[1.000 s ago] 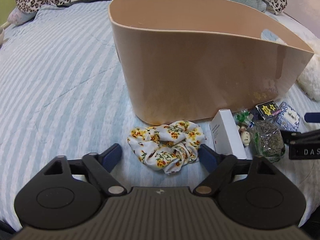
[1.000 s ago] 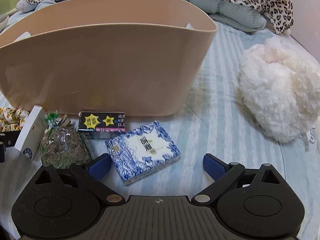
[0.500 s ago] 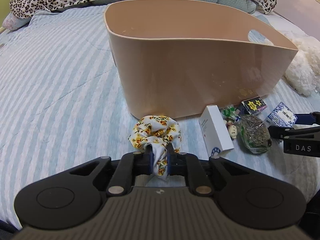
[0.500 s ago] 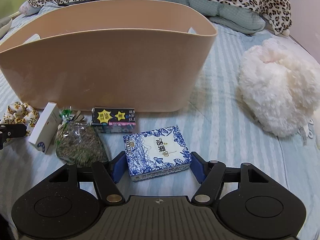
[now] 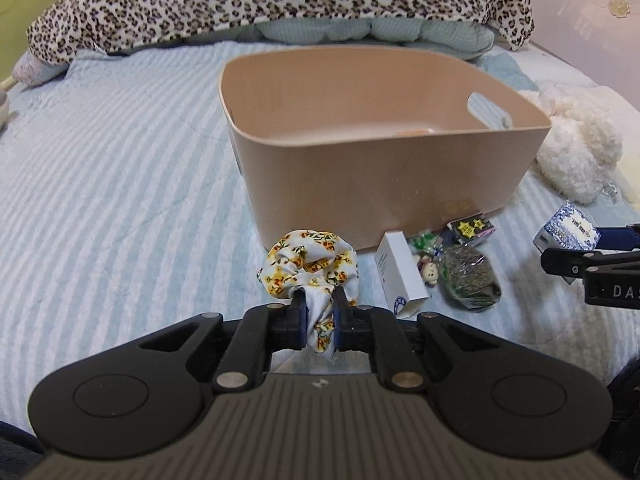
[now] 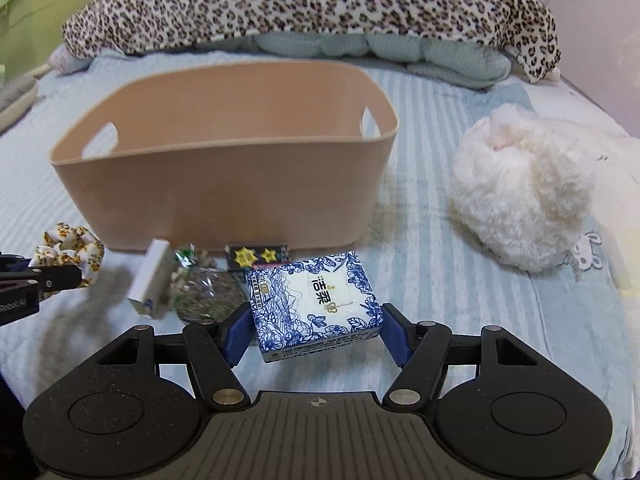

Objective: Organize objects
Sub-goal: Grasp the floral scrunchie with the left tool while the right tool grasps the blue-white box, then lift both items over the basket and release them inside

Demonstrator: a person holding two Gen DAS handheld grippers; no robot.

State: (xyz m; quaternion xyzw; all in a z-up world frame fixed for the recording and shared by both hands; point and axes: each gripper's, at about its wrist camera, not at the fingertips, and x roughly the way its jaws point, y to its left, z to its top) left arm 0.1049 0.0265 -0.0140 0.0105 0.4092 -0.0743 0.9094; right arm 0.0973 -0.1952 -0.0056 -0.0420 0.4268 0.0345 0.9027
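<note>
While the floral scrunchie (image 5: 310, 264) hangs pinched in the left gripper (image 5: 319, 322), lifted off the striped bedspread (image 5: 120, 200), the peach bin (image 5: 380, 184) lies straight ahead, its near wall closest. The right gripper (image 6: 316, 330) clamps the blue tissue pack (image 6: 316, 300), the bin ahead and leftward.

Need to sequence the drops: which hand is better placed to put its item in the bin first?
Probably right. The right gripper holds the tissue pack facing the bin's middle; the left gripper, holding the scrunchie, faces its corner.
</note>
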